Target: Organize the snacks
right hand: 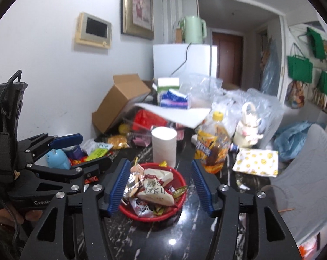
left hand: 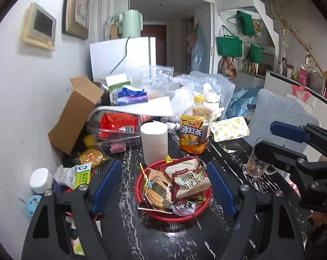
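While both sets of fingers stand wide and hold nothing, the left gripper (left hand: 164,186) and the right gripper (right hand: 160,187) each frame the red basket (left hand: 203,210) from above, blue pads (left hand: 107,179) apart from its rim on either side. Basket sits near the front edge of the dark marble tabletop (left hand: 128,234), heaped with snack packets (left hand: 189,177).

Handling, judged: packets are light, crinkly film, slippery and easily crushed; best pinched at a sealed edge or corner, not across the filling. Basket looks like thin, stiff plastic; take it by the rim.

Around: paper roll (left hand: 154,143) stands just behind the basket, iced-tea bottle (left hand: 194,130) beside it, both toppling risks on a forward reach. Glass cup (left hand: 255,164) sits toward the right edge. Loose snacks (left hand: 91,157) lie toward the left edge near the tipped cardboard box (left hand: 76,112).
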`<state>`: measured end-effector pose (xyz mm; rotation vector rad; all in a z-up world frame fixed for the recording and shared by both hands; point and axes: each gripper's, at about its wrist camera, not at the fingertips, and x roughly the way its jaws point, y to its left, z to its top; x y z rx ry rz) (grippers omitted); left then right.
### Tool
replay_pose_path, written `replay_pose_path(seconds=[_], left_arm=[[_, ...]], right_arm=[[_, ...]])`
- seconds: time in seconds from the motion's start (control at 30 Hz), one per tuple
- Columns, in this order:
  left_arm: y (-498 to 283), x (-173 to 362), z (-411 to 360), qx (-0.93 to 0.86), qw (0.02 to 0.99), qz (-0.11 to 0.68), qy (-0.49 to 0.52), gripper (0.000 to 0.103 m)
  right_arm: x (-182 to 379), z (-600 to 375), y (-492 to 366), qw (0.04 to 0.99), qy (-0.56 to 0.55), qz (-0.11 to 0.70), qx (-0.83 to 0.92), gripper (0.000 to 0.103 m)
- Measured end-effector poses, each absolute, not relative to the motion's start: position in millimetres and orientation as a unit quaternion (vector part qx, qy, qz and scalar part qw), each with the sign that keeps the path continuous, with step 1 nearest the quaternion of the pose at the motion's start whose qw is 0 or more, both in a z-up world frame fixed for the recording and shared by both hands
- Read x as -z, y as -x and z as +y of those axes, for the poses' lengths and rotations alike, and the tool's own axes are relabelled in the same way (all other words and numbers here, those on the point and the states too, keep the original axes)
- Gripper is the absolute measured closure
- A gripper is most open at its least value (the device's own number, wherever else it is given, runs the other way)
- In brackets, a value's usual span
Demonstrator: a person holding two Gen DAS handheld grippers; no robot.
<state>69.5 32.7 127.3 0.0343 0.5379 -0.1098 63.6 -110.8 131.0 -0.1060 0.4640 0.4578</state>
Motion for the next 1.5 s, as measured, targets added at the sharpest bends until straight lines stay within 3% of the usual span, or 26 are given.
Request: replay_pose_path(seconds=[0.13,0.3,0.9,1.5], left_arm=[[-49,-135,31,0.059,0.965,0.256,-0.016,0.005],[-22,-139,28,0.056,0.968,0.244,-0.025,0.005],[35,-93,17,0.070,0.957,0.283,-0.003,0.005],[35,-65,18,0.062,0.950,0.305,0.011,0.005]], right_arm=[[-140,-115,-38,0.952,0.050,0.208,-0.220,0.021],[-145,-124,-10,0.960,0.049,0.192,-0.198,0.013],[-95,-150,43,0.956,0.022,0.238,-0.168,0.012],[-60,-151,45,0.944,0.007,0.278,-0.176,0.012]])
